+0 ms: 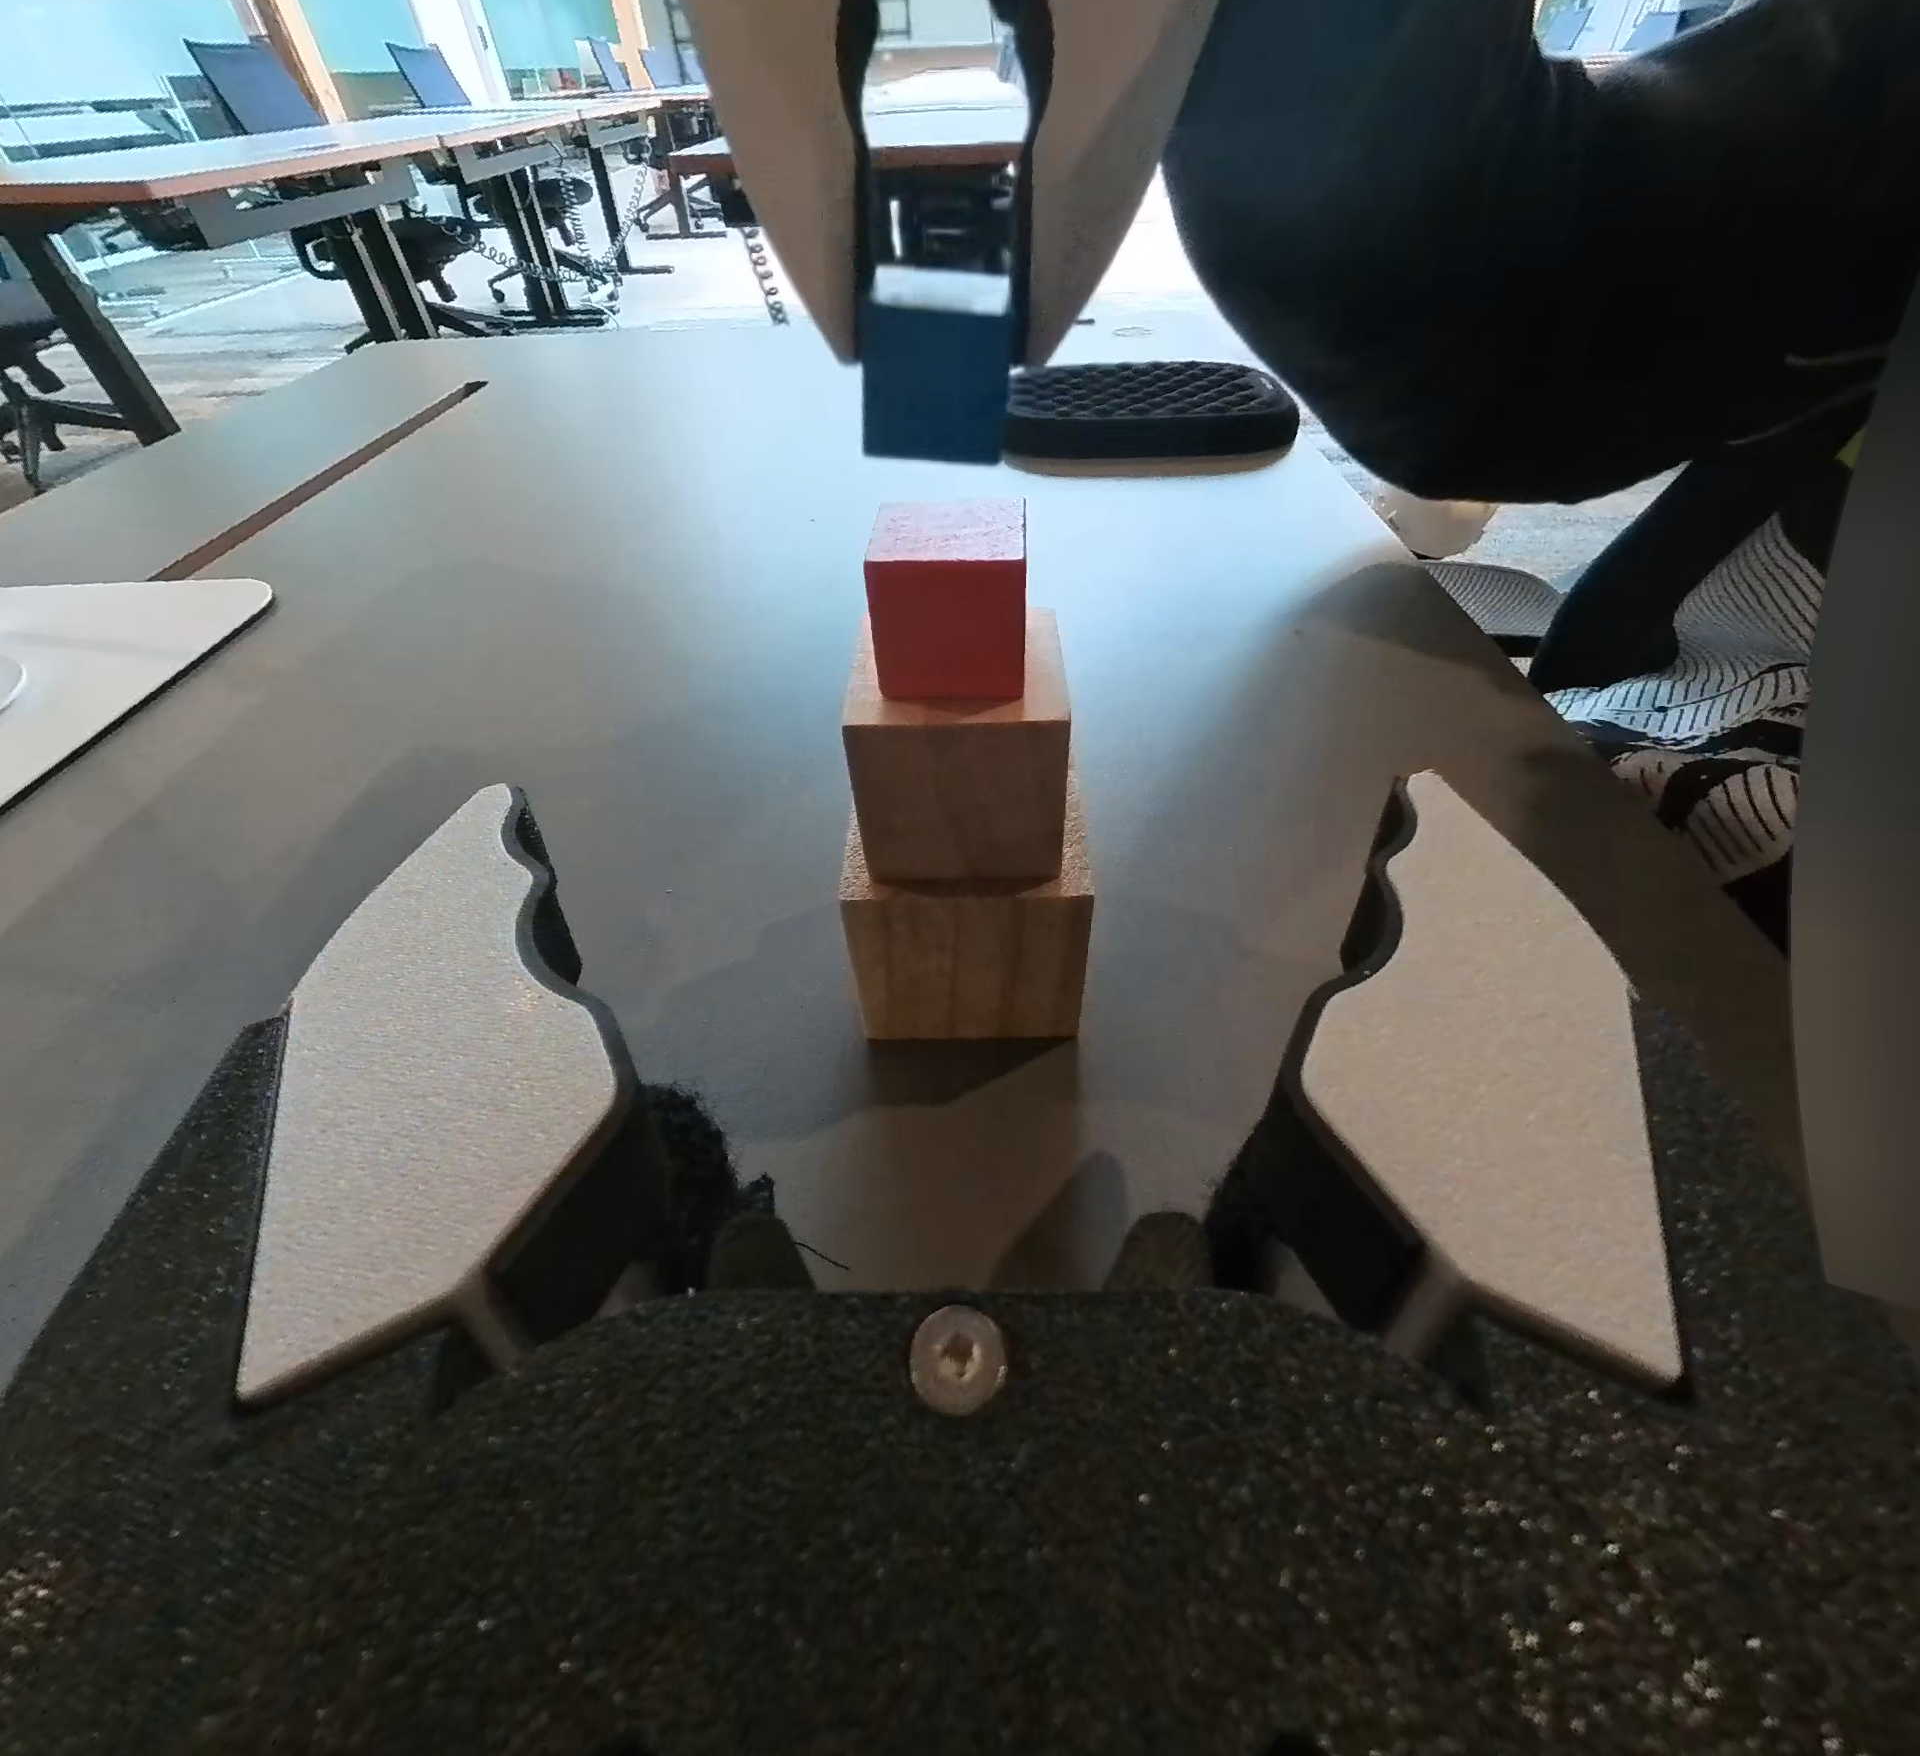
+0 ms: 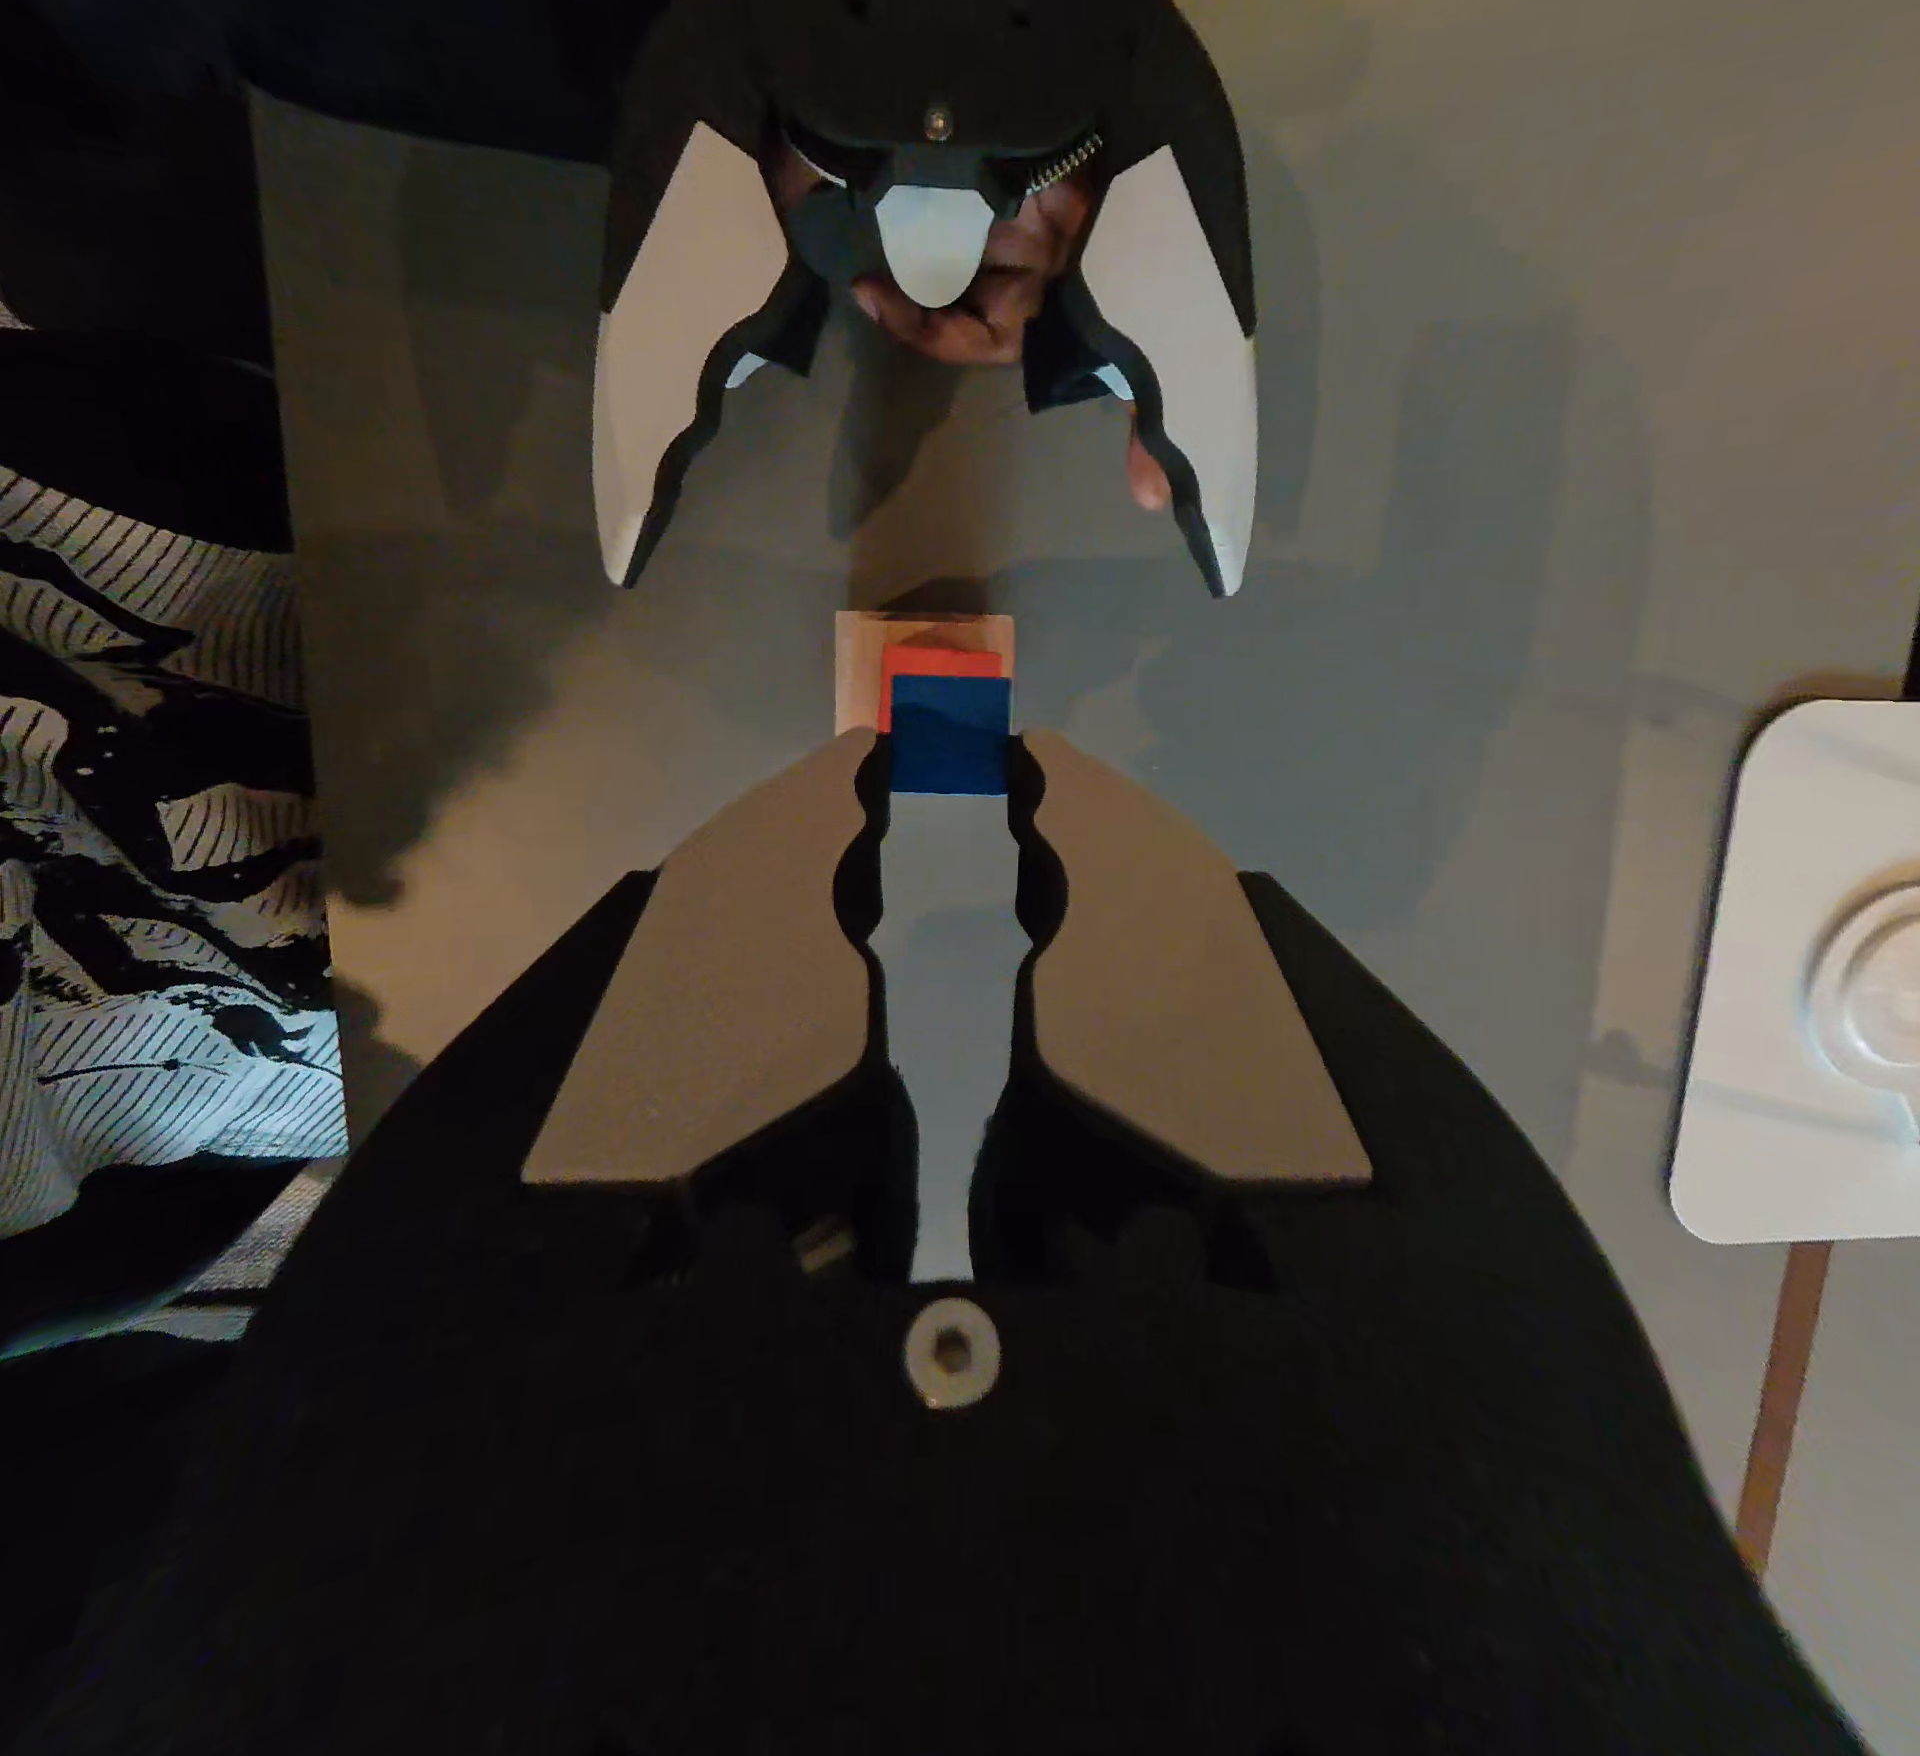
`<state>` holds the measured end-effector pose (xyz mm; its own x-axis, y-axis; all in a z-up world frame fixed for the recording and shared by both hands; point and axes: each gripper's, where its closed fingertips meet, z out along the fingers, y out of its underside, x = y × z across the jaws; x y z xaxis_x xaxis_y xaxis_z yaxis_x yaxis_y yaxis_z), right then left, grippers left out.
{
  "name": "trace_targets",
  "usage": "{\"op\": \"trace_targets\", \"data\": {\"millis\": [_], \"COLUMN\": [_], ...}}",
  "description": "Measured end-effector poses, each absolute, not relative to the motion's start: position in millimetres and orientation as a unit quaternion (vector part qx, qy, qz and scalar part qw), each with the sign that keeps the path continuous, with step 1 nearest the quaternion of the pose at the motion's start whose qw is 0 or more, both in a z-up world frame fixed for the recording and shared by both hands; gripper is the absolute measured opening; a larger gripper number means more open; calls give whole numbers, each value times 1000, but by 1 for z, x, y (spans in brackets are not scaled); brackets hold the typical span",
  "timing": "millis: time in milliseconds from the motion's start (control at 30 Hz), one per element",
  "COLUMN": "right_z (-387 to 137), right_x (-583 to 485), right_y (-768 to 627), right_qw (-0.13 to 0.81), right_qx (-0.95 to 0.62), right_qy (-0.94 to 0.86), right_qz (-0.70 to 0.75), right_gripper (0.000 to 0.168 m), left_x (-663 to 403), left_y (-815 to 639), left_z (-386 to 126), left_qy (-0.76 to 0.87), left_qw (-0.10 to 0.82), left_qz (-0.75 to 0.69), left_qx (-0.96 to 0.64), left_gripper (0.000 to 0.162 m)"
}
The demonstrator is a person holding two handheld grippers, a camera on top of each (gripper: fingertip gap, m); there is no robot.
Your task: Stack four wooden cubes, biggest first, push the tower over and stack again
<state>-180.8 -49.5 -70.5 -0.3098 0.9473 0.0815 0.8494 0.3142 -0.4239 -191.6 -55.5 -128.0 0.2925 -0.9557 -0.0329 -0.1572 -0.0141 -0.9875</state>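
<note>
Item: blue cube (image 1: 937,384), smallest of four. Held in my right gripper (image 1: 938,324), the two fingertips pinching its side faces, fingers pointing straight down at the tower. Cube hangs just above the red cube (image 1: 948,600), apart from it, a gap showing between them.

Item: tower, three high, directly under my right fingertips. Red cube on the middle wooden cube (image 1: 957,787), that on the large wooden cube (image 1: 967,963), all on the grey table (image 1: 520,667).

Item: my left gripper (image 1: 956,885), fingers spread wide, holding nothing, low on the table with the tower base just ahead between the tips.

Orientation: blue cube has no long axis; faces sit square, flat underside down, edges roughly parallel to the red cube's. From above (image 2: 951,735) it overlaps red, seemingly offset toward me.

Risks, as I judge: release while offset leaves an overhang and the cube tips off; descending too hard shoves the red cube; opening unevenly drags blue sideways.
</note>
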Motion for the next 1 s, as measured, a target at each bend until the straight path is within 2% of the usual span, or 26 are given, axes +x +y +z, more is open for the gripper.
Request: {"op": "trace_targets", "data": {"millis": [667,1000], "right_z": [-84,-70], "right_x": [-183,-181], "right_y": [-51,-47], "right_qw": [140,183], "right_qx": [-573,-582], "right_qy": [-793,-771], "right_qz": [153,180], "right_gripper": [21,40], "left_x": [-192,-192], "left_y": [-55,-55], "left_z": [-128,-128], "left_qy": [459,458], "left_qw": [529,527], "left_qz": [-379,-381], "left_qx": [-605,-606], "left_gripper": [143,140]}}
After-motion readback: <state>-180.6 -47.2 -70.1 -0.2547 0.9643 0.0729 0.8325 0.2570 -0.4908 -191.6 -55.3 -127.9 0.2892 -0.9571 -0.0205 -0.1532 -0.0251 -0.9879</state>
